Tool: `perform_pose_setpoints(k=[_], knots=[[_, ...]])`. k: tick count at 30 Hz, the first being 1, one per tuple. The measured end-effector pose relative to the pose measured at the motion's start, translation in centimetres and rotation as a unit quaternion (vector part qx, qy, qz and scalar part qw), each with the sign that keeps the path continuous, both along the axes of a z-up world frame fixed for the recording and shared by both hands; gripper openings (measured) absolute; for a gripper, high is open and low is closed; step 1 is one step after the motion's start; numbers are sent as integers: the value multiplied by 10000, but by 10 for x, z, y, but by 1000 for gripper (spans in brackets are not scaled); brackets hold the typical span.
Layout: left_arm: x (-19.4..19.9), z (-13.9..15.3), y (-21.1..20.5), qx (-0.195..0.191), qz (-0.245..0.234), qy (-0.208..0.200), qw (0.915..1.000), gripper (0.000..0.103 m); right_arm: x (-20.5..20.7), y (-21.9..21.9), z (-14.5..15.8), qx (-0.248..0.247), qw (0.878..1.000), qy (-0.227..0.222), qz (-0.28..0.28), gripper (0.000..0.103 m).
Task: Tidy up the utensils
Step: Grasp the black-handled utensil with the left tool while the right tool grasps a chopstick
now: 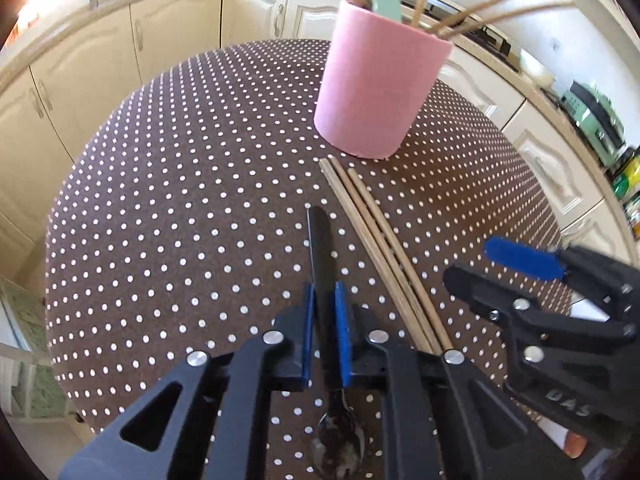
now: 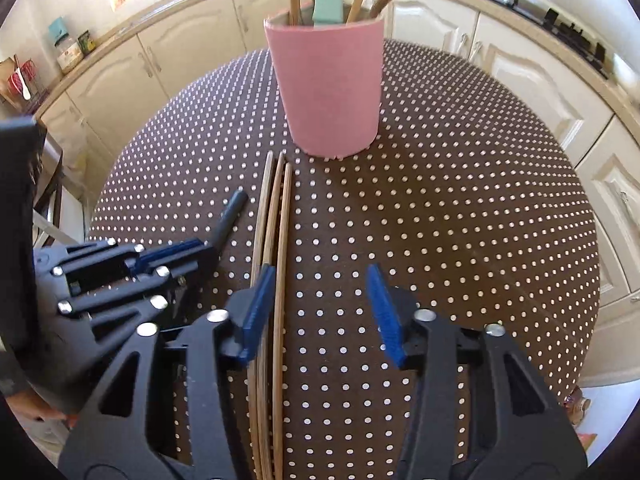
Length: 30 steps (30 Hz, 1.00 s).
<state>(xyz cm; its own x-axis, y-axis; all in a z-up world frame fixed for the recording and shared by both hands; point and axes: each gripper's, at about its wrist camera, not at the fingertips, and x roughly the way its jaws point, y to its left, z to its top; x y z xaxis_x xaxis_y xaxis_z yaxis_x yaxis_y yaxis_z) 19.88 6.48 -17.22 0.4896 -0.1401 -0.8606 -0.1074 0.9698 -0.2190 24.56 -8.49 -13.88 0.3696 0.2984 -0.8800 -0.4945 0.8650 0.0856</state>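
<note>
The left claw pinches the black-handled spoon and should lift straight toward the pink holder, while the spread right claw centres over the chopsticks.

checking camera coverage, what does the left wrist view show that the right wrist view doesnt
Only the left wrist view shows the spoon bowl under the left tool, whose pads are shut on the black spoon handle. Only the right wrist view shows the right tool open, one pad over the three loose chopsticks and nothing gripped. Both show the pink utensil holder with chopsticks and a green utensil in it, the dotted brown tablecloth and the cream cabinets.
</note>
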Motion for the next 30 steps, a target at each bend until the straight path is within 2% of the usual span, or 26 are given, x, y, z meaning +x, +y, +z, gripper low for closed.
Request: perform_pose_setpoints(k=[2, 5, 9, 11, 19, 22, 30], knots=[[3, 1, 5, -107, -31, 58, 9999, 11, 3, 3, -4, -7, 9999, 127, 42, 36], [8, 3, 9, -198, -78, 184, 9996, 11, 7, 8, -9, 10, 9995, 283, 132, 35], [19, 5, 16, -506, -139, 260, 9983, 24, 13, 16, -12, -26, 9989, 398, 240, 34], [20, 7, 17, -391, -194, 268, 9987, 24, 15, 21, -16, -67, 9984, 476, 281, 30], [33, 5, -5, 24, -272, 198, 9994, 20, 16, 22, -22, 2, 9969, 685, 387, 30], [33, 2, -11, 182, -269, 208, 9993, 13, 17, 26, -24, -46, 9966, 689, 444, 30], [40, -2, -31, 571, -431, 212, 9972, 13, 27, 45, -28, -289, 9966, 614, 460, 21]])
